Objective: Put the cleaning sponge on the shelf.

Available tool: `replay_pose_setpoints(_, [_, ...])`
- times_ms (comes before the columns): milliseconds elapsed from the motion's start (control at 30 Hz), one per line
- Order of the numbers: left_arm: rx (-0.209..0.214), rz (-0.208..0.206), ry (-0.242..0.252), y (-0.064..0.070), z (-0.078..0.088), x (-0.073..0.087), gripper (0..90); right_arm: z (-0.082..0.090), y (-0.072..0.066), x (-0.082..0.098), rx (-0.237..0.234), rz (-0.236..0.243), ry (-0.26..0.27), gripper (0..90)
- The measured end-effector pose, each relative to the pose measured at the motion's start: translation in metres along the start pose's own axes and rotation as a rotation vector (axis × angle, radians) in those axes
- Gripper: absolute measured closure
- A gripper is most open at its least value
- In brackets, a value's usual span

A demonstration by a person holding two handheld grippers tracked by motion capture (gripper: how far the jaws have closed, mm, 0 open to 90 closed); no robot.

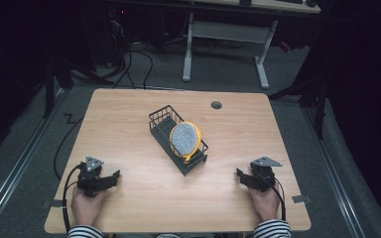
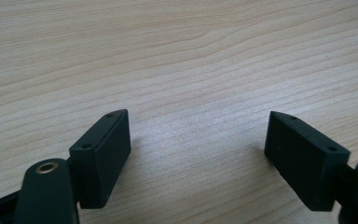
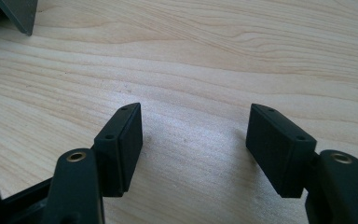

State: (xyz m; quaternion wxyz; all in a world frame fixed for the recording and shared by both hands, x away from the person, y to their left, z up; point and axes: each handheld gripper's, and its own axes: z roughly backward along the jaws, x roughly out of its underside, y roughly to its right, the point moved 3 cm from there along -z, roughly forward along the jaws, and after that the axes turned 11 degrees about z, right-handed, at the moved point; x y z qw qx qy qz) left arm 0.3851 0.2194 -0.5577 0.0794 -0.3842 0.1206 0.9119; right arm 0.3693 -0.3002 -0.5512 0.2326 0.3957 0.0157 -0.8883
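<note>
A black wire basket [image 1: 177, 140] sits diagonally at the centre of a wooden table [image 1: 129, 119], holding a yellow-rimmed round object with a speckled grey face [image 1: 185, 139] propped at its near end. Well apart from it, near the table's front edge, the left gripper [image 1: 110, 179] and right gripper [image 1: 241, 177] rest in a person's hands, jaws spread wide, holding nothing over bare wood.

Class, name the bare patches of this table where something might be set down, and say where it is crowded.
Bare wood lies left and right of the basket, along the far edge beside the hole, and between the left gripper and right gripper. Crowded: only the centre.
</note>
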Motion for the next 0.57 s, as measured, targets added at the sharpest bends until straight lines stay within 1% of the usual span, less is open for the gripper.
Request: replay_pose_setpoints(567, [-0.001,0.004,0.003,-0.0002,0.0000,0.0001,23.0,0.0002,-0.0008,0.0001,0.002,-0.002,0.000,36.3])
